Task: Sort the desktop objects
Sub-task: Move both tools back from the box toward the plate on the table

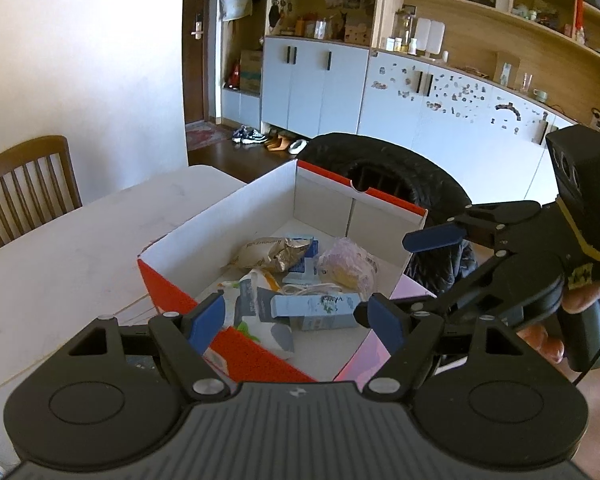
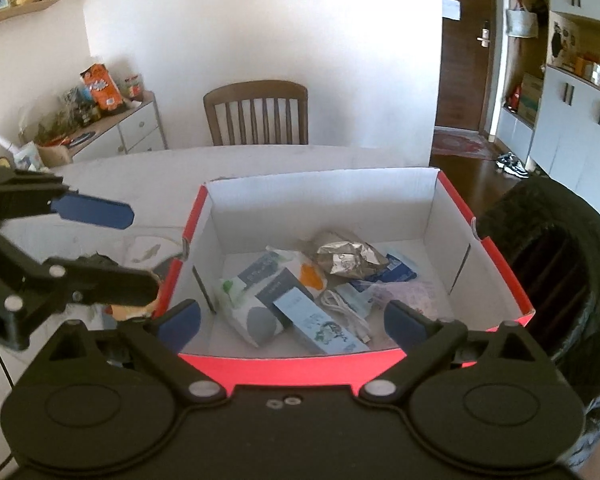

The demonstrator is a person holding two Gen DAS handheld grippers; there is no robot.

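Note:
A red shoebox with a white inside [image 1: 324, 196] [image 2: 284, 368] stands on the white table [image 1: 60, 260]. In it lie a crumpled snack bag [image 1: 272, 254] [image 2: 346, 258], a light-blue carton [image 1: 320, 308] [image 2: 320, 326], a white cable [image 2: 340, 306], a pink-wrapped bun [image 1: 348, 268] and a white pouch [image 2: 256, 320]. My left gripper [image 1: 296, 322] [image 2: 140, 252] hovers open over the box's near left corner, with nothing between its pads. Over the near wall, my right gripper [image 2: 292, 326] [image 1: 400, 276] is wide open, also with nothing in it.
A wooden chair [image 2: 256, 114] [image 1: 28, 188] stands at the table's far side. A black padded seat [image 2: 548, 264] [image 1: 400, 172] presses against the box's right side. A printed cloth [image 2: 152, 250] lies on the table left of the box. A hand [image 1: 580, 300] grips the right gripper's handle.

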